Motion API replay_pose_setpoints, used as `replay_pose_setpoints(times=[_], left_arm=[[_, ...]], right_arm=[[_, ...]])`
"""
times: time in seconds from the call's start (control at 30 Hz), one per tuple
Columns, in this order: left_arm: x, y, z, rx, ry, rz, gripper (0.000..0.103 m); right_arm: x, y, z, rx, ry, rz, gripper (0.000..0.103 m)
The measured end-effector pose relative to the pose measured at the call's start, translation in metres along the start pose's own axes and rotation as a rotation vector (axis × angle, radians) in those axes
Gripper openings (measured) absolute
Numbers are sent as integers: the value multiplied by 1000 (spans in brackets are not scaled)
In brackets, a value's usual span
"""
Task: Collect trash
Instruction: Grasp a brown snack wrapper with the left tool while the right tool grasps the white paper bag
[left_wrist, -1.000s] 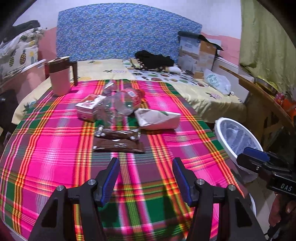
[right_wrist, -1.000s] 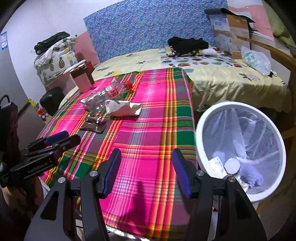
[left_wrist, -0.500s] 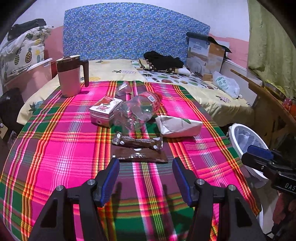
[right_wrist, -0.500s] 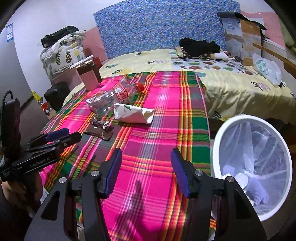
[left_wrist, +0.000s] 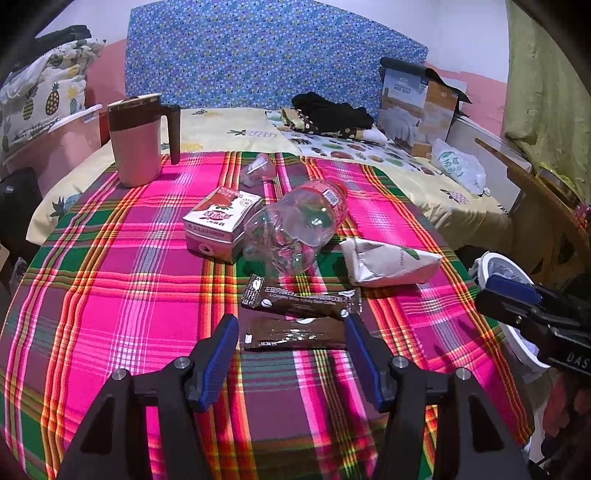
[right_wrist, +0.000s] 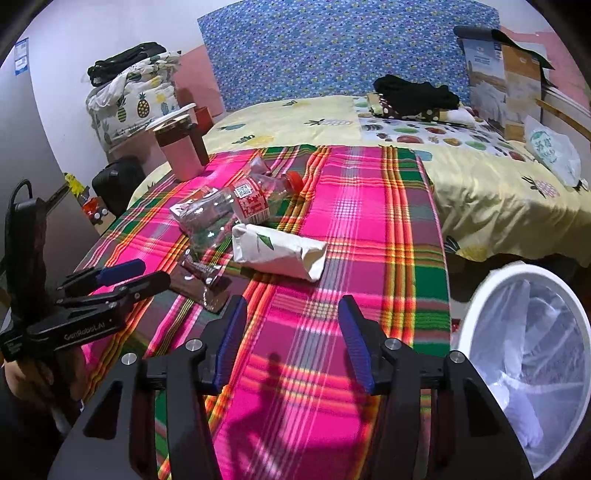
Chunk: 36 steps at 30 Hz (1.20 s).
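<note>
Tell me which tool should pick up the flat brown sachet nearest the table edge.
Left. The left tool is open with the brown sachet lying just beyond its fingertips. The right tool, also open, hangs over bare plaid cloth beside the lined bin, with the sachet off to its left.

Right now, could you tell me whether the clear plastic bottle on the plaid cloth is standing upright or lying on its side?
Lying on its side. The clear plastic bottle rests lengthwise on the plaid cloth, red cap pointing away.
</note>
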<state>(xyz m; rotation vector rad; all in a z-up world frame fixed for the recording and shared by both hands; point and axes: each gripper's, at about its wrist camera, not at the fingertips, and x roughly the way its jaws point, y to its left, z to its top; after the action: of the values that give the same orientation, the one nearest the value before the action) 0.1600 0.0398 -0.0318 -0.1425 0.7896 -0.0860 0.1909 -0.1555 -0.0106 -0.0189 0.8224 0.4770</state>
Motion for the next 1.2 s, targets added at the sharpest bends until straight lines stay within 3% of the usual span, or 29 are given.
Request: replay_pose_setpoints(times=[0.53, 0.6, 0.67, 0.87, 1.2], left_arm=[[19, 20, 8, -18, 16, -7, 59], [19, 21, 9, -19, 16, -11, 59], [20, 23, 9, -21, 18, -18, 59], [25, 21, 10, -7, 34, -47, 59], [27, -3, 0, 87, 95, -165, 59]], right_arm=[[28, 5, 22, -79, -3, 28, 52], [32, 7, 22, -96, 12, 39, 43], [35, 12, 21, -117, 33, 51, 23], [32, 17, 17, -130, 38, 55, 7], [14, 4, 2, -60, 29, 21, 7]])
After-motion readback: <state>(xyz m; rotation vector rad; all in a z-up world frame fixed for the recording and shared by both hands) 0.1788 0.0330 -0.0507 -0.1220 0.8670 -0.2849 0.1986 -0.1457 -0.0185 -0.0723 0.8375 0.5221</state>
